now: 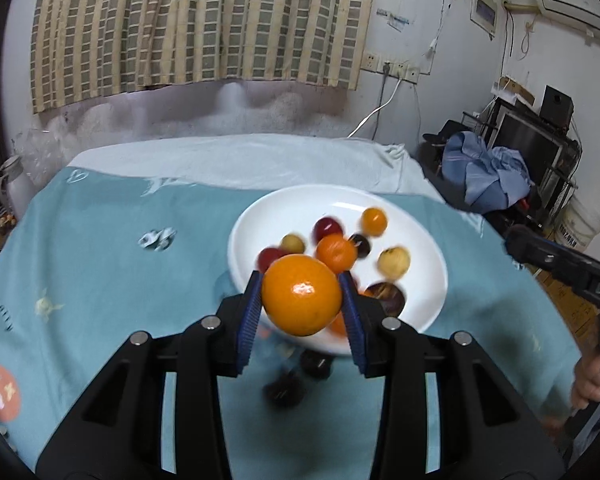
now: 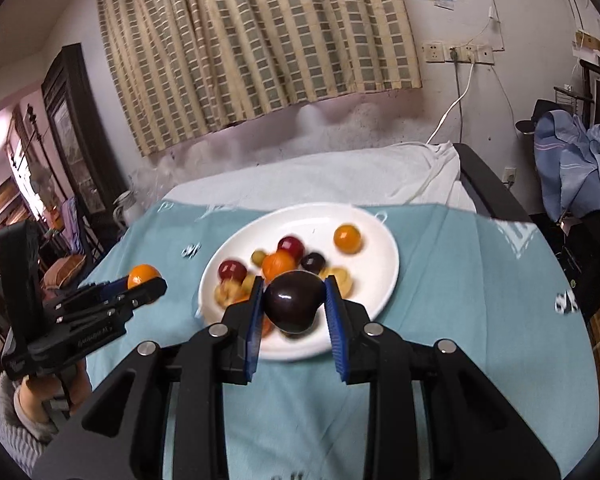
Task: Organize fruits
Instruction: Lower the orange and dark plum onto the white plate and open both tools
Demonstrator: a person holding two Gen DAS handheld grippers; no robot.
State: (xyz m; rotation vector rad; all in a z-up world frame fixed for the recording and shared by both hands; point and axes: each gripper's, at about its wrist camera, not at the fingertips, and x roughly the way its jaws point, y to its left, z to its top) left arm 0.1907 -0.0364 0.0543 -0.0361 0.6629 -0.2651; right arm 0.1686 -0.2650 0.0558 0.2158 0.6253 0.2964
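Observation:
My left gripper (image 1: 302, 300) is shut on a large orange (image 1: 302, 295) and holds it above the near rim of a white plate (image 1: 284, 204); it also shows in the right wrist view (image 2: 140, 280) with the orange (image 2: 142, 274). My right gripper (image 2: 294, 304) is shut on a dark purple plum (image 2: 294, 302) above the plate (image 2: 384, 280). The plate holds several small fruits: oranges (image 2: 347, 238), red plums (image 2: 291, 247), dark plums and yellow fruits (image 1: 394, 261). Two dark plums (image 1: 284, 390) lie on the cloth below my left gripper.
The table wears a teal cloth (image 1: 100, 248) with a white towel (image 1: 240, 160) at the back. The right gripper's body (image 1: 572, 276) shows at the right edge. A curtain hangs behind; clothes and shelves stand to the right, a white jug (image 1: 14, 184) to the left.

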